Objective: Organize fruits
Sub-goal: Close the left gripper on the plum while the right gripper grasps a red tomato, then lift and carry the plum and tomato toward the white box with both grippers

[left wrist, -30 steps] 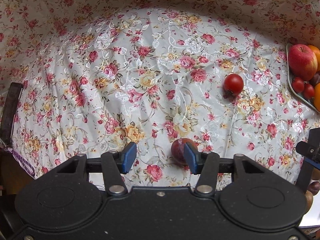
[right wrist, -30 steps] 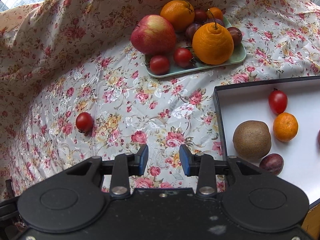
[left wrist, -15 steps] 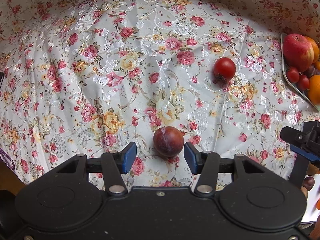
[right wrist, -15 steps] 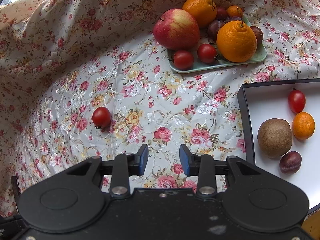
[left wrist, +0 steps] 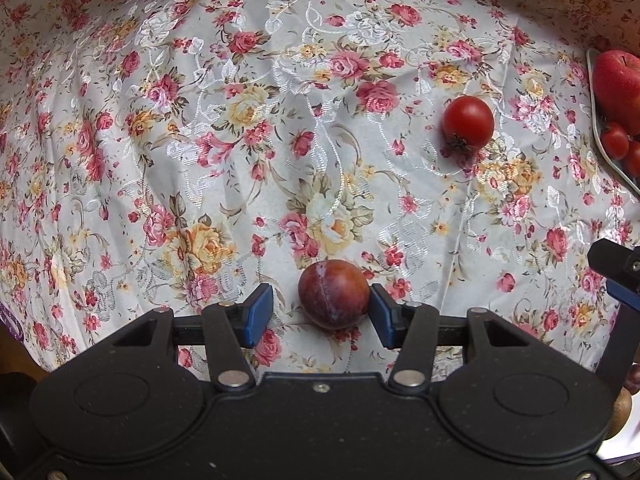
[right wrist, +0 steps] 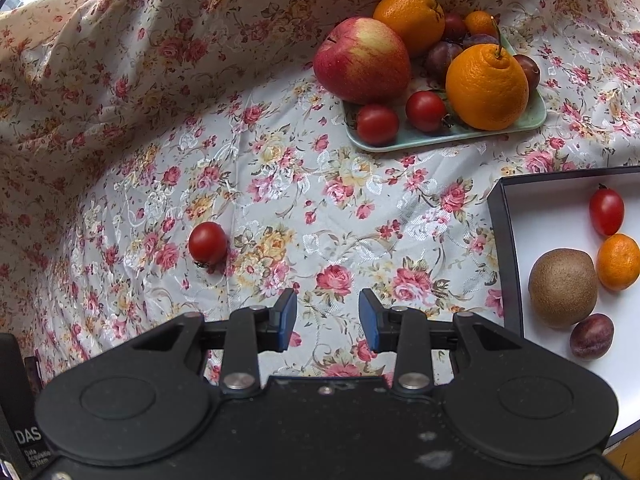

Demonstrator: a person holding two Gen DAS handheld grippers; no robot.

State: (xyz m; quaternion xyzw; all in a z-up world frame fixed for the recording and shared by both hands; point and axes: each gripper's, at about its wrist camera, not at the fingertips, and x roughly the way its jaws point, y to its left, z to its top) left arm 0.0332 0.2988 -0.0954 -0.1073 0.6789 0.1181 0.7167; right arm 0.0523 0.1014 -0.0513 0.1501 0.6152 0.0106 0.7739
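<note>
Plum (left wrist: 334, 294): dark red-purple, pale bloom on the skin, a seam line running down its near face. It lies on the flowered cloth (left wrist: 280, 120) over the worktop, between the blue pads of the left tool (left wrist: 320, 314). Right pad touches or nearly touches the plum's side; left pad stands clear with a visible gap. Jaws wide, not yet closed on anything.

Handling, judged: small, light, round, so it can roll on the cloth if nudged from one side only. Skin smooth and probably a little slick; flesh soft enough to bruise under a hard squeeze. Best hold looks to be across the widest part, pads on opposite flanks, low near the middle, closing gently. The off-centre position means the right pad would push first; centring before closing seems safer.

Far and right of the plum, well apart: a loose cherry tomato (left wrist: 468, 122), stem end facing down toward the cloth. At the far right edge, the rim of a pale green tray (right wrist: 448, 138).

Right-wrist view: tray carries an apple (right wrist: 362, 60), two oranges, plums and two small tomatoes. Near right, a black-walled box (right wrist: 505, 248) with white floor holds a kiwi (right wrist: 562, 286), a mandarin, a tomato and a plum. Right tool (right wrist: 328, 320) hovers above bare cloth, jaws moderately apart, empty.

Step in hand, judged: grasping the plum for transfer, probably to the box.
</note>
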